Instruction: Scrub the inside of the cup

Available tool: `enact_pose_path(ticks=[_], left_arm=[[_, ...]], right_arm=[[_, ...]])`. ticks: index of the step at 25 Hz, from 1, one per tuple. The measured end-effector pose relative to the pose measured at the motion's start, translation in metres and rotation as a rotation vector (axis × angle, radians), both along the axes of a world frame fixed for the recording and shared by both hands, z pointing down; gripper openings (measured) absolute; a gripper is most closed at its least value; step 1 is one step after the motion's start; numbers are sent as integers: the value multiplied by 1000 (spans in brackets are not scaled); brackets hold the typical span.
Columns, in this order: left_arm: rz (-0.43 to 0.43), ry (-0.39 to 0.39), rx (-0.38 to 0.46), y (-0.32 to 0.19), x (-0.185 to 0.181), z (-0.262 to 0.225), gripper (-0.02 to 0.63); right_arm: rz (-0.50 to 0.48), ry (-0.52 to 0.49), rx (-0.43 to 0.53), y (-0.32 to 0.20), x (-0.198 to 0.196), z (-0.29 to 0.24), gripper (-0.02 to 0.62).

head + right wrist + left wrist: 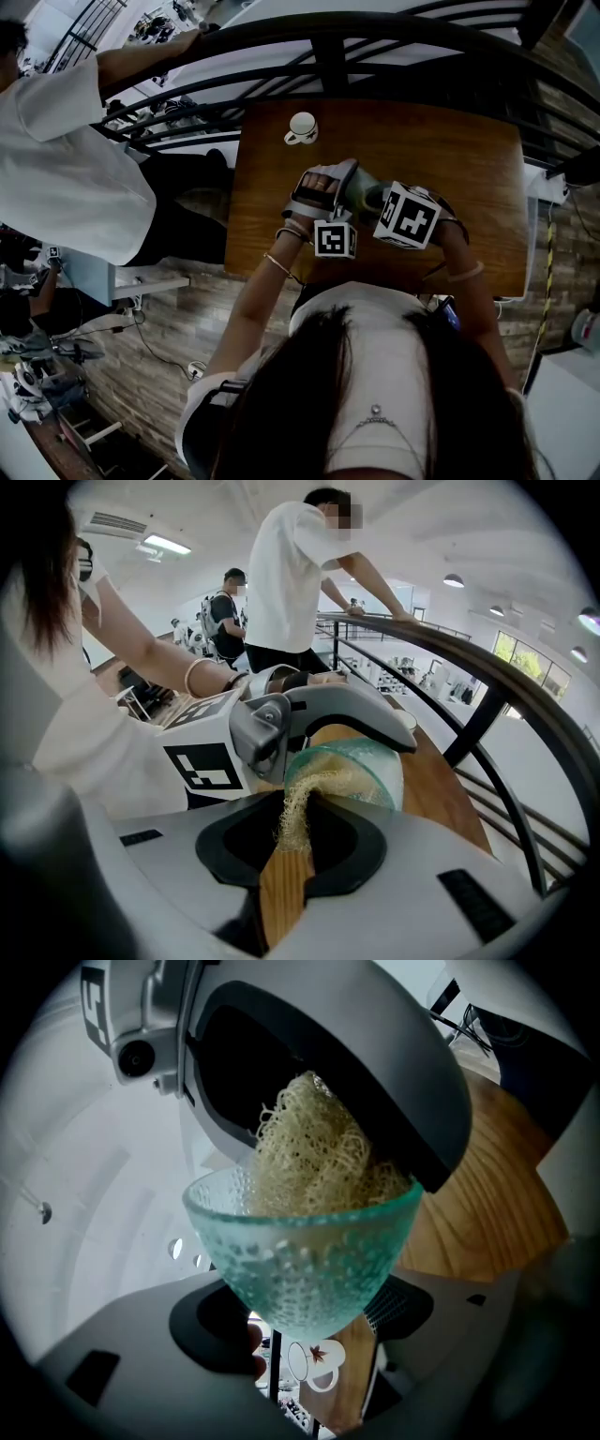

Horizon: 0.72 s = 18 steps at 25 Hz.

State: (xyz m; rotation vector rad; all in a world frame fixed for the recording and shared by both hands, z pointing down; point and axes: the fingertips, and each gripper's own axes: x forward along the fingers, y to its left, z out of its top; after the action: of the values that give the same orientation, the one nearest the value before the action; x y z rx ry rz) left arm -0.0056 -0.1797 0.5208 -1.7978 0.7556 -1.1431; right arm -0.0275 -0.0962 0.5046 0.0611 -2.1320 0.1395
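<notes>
- Left gripper (305,1327) clamped round the glass cup (305,1251): rigid, breakable, likely slick; best held at its lower bowl.
- Right gripper (292,844) pinches soft, springy scrubber (298,803).

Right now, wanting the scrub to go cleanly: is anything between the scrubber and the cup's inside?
Nothing visible does. The scrubber in the right gripper sits inside the open cup, which the left gripper holds.
</notes>
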Motion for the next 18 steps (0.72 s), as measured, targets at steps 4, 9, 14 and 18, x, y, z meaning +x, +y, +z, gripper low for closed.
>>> enact_pose_path(ticks=[4,9,14,18], left_arm=[[11,-2,3,0,-1,0,347],[9,5,23,-3,-3,0,347],[3,11,42,-8,-6,-7,347],[-3,21,48,-6,-5,-8,347]], right_arm=[[8,-6,-7,0,0,0,80],[17,-63,-53,0,-2,-3,80],[38,-133,-116,-3,-5,-10,80],[71,-206,-181,-1,-5,-15,80]])
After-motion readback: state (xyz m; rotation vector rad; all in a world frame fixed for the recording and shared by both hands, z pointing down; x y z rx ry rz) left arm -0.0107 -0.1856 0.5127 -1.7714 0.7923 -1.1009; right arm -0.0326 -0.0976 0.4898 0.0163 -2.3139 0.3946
